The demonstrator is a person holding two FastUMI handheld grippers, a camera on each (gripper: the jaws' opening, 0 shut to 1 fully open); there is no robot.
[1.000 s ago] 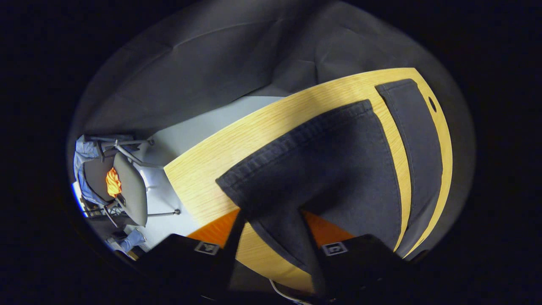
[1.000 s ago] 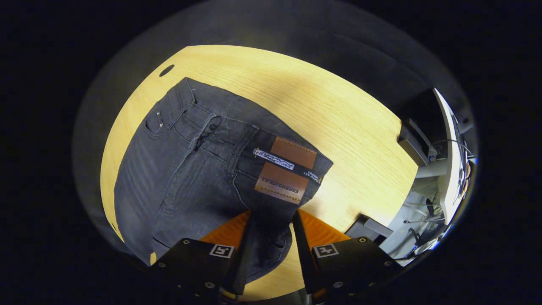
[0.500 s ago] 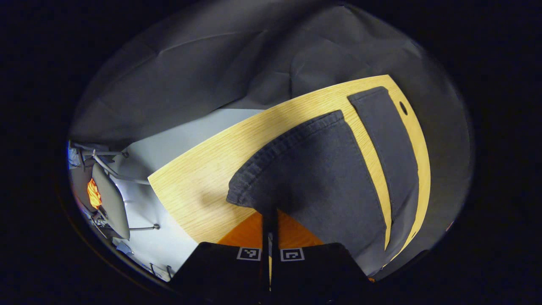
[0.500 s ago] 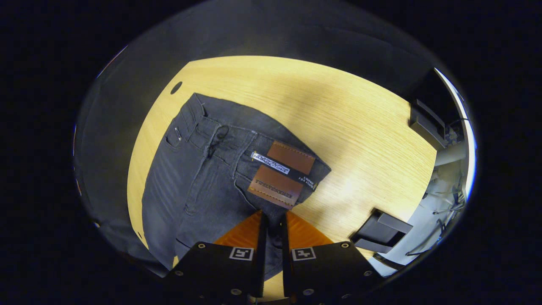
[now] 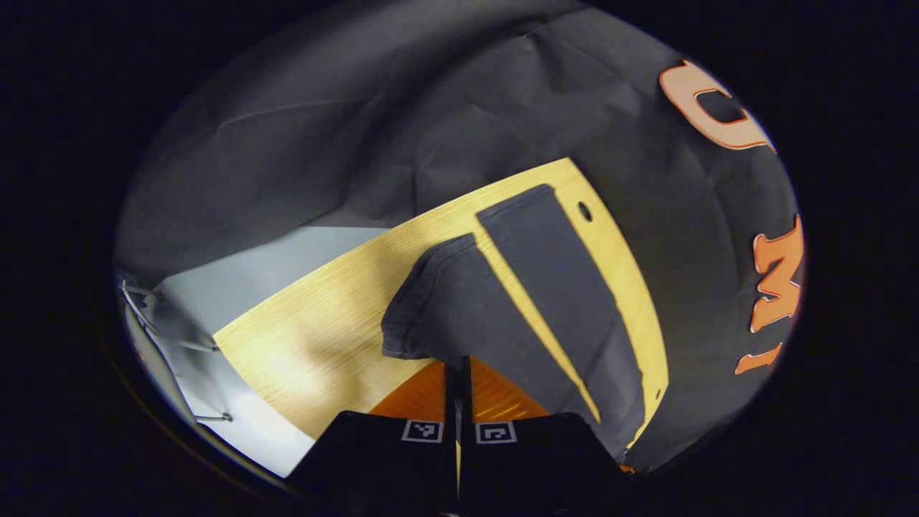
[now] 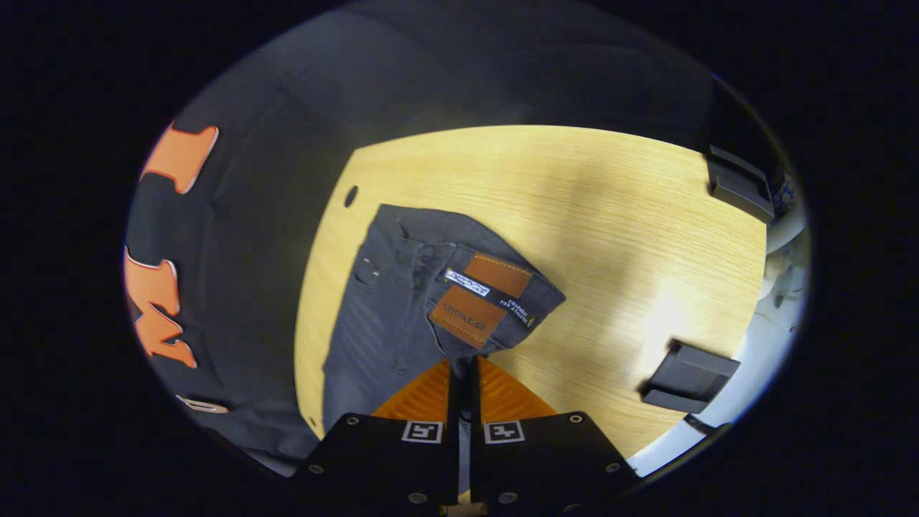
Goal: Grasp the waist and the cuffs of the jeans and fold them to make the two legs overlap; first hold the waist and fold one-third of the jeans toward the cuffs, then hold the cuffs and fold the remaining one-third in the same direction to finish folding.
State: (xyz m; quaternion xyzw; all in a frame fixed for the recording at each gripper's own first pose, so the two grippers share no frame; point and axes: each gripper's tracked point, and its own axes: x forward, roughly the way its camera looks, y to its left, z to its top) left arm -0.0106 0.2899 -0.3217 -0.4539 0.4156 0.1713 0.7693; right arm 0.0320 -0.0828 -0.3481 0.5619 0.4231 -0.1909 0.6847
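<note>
Denim of this weight reads as heavy and limp: the dark grey jeans (image 6: 402, 301) will likely sag between any two holds, drag on the wood and crease wherever they are bent, though the cloth is neither slippery nor fragile. They lie on the pale wood-grain table (image 6: 610, 215), waist toward the right gripper's camera and legs running away toward the far edge by the small round hole (image 6: 351, 195). The stiffest places to take hold are the thick stitched waistband near the brown leather patch (image 6: 479, 298) and the hemmed cuff (image 5: 423, 287) at the other end; a bite there should slip less than one on a single thin layer.

In the right gripper view the right gripper (image 6: 464, 373) has its fingers pressed together on the waistband just below the patch. In the left gripper view the left gripper (image 5: 457, 373) has its fingers nipped on the near leg's cuff corner, which stands up off the table, while the second leg (image 5: 553, 273) lies flat beside it with a strip of bare wood between.

Against half a second ago, both grippers have risen and drawn back: the jeans and table look smaller and farther, more of the black booth wall (image 5: 359, 108) is in sight, and the held cuff bunches higher. A full second ago both pairs of fingers stood spread around the cloth.
</note>
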